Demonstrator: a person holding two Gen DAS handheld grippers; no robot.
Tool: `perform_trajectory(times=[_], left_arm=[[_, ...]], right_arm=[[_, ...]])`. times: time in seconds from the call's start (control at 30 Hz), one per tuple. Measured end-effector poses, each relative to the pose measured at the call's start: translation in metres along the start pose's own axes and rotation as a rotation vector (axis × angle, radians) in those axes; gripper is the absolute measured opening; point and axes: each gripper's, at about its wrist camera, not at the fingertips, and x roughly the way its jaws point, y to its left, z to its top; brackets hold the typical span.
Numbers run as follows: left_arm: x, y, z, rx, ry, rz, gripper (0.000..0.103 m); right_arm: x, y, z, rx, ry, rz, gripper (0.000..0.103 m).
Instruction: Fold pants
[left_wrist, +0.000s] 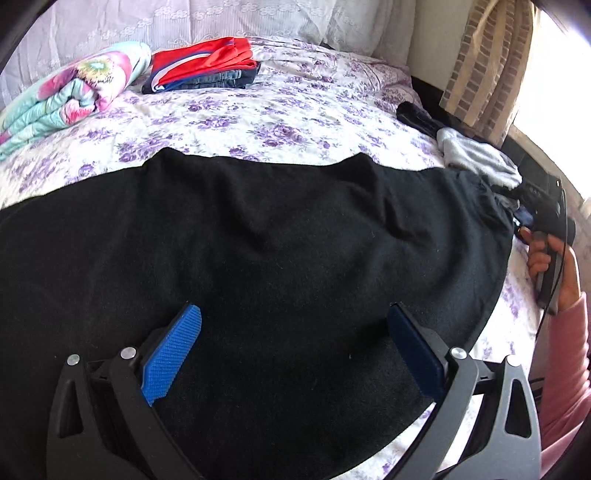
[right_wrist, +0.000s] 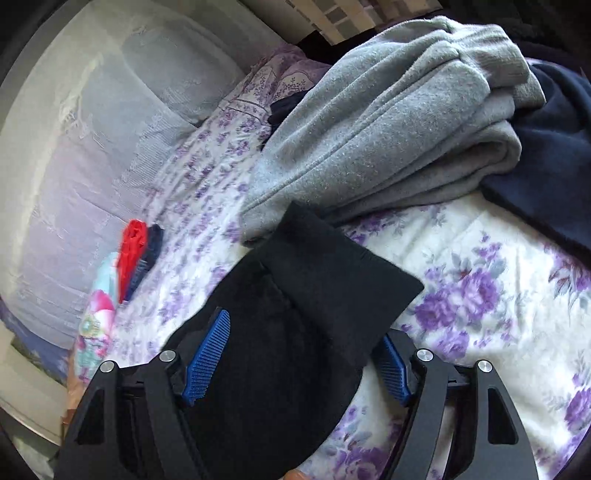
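Note:
Black pants (left_wrist: 258, 229) lie spread flat across the purple-flowered bed sheet (left_wrist: 258, 122). My left gripper (left_wrist: 295, 308) hovers over their near part, its blue pads (left_wrist: 173, 354) wide apart and open, with only flat cloth under the gap. In the right wrist view one narrow end of the pants (right_wrist: 314, 280) lies between the blue pads (right_wrist: 208, 354) of my right gripper (right_wrist: 304, 326); the pads stand apart and do not pinch the cloth. The left wrist view shows the right gripper (left_wrist: 550, 218) at the pants' far right end, held by a hand with a pink sleeve.
A folded stack of red and denim clothes (left_wrist: 207, 66) and a rolled floral blanket (left_wrist: 66, 92) sit at the back of the bed. A pile of grey sweatpants (right_wrist: 388, 122) and a navy garment (right_wrist: 554, 166) lies just beyond the right gripper. A curtain (left_wrist: 487, 66) hangs right.

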Motion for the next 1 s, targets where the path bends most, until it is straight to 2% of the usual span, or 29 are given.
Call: perform_trajectory(times=[0.07,0.13,0.27,0.33,0.4,0.47,0.6,0.67,0.77,0.8,0.87,0.9,0.93,1.0], left_arm=[[0.001,0.000,0.001,-0.004,-0.003,-0.002,0.098],[0.002,-0.002,0.001,0.004,-0.003,0.009,0.098],[0.003,-0.003,0.001,0.010,-0.004,0.010,0.098],[0.001,-0.001,0.001,-0.003,-0.008,-0.004,0.098],[0.000,0.000,0.001,-0.012,-0.014,-0.010,0.098],[0.000,0.000,0.001,-0.019,-0.017,-0.011,0.098],[-0.001,-0.001,0.001,-0.017,-0.022,-0.017,0.098],[-0.001,-0.002,0.002,-0.012,-0.023,-0.018,0.098],[-0.002,-0.001,0.001,-0.015,-0.023,-0.027,0.098],[-0.002,0.000,0.001,-0.018,-0.024,-0.031,0.098],[-0.002,0.001,0.001,-0.023,-0.025,-0.035,0.098],[-0.002,0.001,0.001,-0.026,-0.025,-0.037,0.098],[-0.002,0.001,0.001,-0.027,-0.025,-0.038,0.098],[-0.002,0.001,0.001,-0.024,-0.024,-0.035,0.098]], right_arm=[[0.000,-0.001,-0.004,0.012,0.014,0.038,0.068],[0.004,-0.002,-0.004,0.006,0.010,0.011,0.063],[0.016,-0.002,0.003,0.009,0.000,0.012,0.055],[0.022,-0.007,0.005,0.016,-0.002,-0.005,0.025],[0.021,-0.011,0.006,0.038,0.000,0.023,0.018],[0.004,0.001,0.006,-0.005,-0.024,0.049,0.015],[-0.046,0.018,0.005,-0.078,-0.155,0.052,0.015],[-0.044,0.006,0.002,-0.038,-0.135,0.023,0.015],[-0.010,-0.021,-0.008,0.010,-0.047,-0.105,0.016],[-0.012,-0.022,-0.009,0.008,-0.068,-0.081,0.018],[-0.026,-0.018,-0.008,0.016,-0.086,-0.035,0.035],[-0.030,-0.019,-0.009,0.030,-0.094,0.000,0.052],[-0.033,-0.020,-0.011,0.049,-0.092,0.036,0.057],[-0.035,-0.018,-0.017,0.042,-0.081,0.028,0.057]])
